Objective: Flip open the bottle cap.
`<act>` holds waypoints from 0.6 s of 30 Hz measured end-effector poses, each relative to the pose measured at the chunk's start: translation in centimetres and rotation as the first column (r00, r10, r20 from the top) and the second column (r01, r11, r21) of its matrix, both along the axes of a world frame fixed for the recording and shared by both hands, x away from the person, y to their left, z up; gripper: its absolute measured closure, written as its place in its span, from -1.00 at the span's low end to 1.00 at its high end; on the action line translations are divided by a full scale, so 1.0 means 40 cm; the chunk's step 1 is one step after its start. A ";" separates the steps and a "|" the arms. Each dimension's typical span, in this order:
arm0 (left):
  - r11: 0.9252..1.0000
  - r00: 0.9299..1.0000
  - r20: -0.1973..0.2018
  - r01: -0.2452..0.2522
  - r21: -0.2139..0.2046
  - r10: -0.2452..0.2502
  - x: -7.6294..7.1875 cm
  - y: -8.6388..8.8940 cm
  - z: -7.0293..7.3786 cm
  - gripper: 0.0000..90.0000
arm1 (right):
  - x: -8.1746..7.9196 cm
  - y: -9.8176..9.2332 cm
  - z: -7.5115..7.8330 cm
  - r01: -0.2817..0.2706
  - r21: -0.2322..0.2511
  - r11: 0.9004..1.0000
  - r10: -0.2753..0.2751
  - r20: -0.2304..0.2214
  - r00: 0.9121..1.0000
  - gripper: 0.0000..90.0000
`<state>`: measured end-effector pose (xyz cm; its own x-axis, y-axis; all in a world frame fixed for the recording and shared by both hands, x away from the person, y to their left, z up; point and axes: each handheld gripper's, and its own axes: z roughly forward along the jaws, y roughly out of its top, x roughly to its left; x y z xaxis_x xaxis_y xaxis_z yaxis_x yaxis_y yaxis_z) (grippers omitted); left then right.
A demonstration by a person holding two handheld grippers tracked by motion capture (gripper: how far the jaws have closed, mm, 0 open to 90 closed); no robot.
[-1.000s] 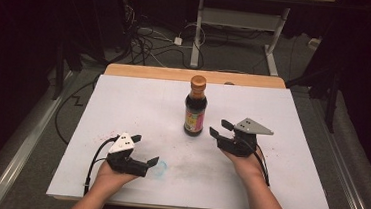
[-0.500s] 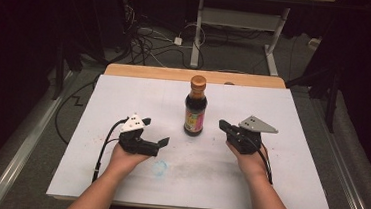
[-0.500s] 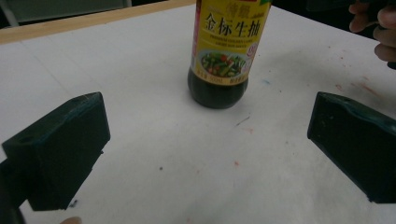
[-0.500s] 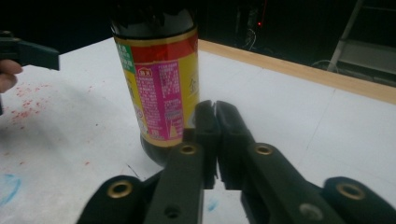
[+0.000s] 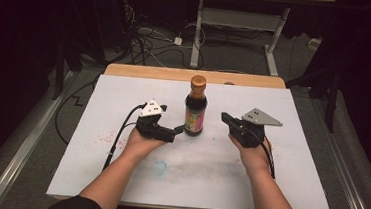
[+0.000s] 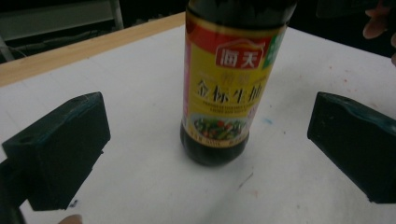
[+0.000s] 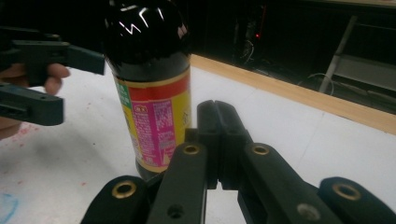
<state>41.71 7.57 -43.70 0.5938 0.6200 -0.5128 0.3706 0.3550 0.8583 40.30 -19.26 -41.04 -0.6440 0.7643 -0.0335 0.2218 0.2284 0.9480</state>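
A dark sauce bottle with an orange cap and a yellow and red label stands upright mid-table. In the left gripper view the bottle stands just ahead of the gap between the two wide-apart jaws. My left gripper is open, just left of the bottle's base. My right gripper sits a little right of the bottle with its jaws pressed together and nothing between them. The right gripper view has the bottle at left and the shut jaw tips beside it, apart from the glass.
The white table sheet carries faint red specks and a blue smudge near the front. A wooden edge runs along the back. Cables and desk legs stand on the floor beyond.
My left gripper moved forward and right, up to the bottle's base. My right gripper shifted slightly right and away from the bottle.
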 end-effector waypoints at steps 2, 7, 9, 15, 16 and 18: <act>1.000 1.000 0.004 0.013 0.006 -0.013 0.008 -0.017 0.003 -1.00 | 0.004 0.001 0.004 -0.007 0.002 1.000 0.007 -0.004 1.000 1.00; 0.999 0.999 -0.004 0.036 0.011 -0.036 0.031 -0.054 0.004 -1.00 | 0.011 0.006 0.020 -0.011 0.015 1.000 0.011 -0.004 1.000 1.00; 0.999 0.999 -0.016 0.043 -0.002 -0.043 0.040 -0.066 0.005 -1.00 | 0.012 0.007 0.022 -0.012 0.016 1.000 0.012 -0.003 1.000 1.00; 0.999 0.998 -0.038 0.051 -0.012 -0.051 0.061 -0.097 -0.001 -1.00 | 0.021 0.018 0.045 -0.023 0.016 1.000 0.023 0.002 1.000 1.00; 0.999 0.998 -0.041 0.047 -0.011 -0.047 0.065 -0.100 -0.003 -1.00 | 0.022 0.021 0.050 -0.024 0.016 1.000 0.024 0.002 1.000 1.00; 0.999 0.998 -0.050 0.047 0.000 -0.047 0.074 -0.108 -0.009 -1.00 | 0.024 0.026 0.058 -0.030 0.011 0.999 0.030 0.010 1.000 1.00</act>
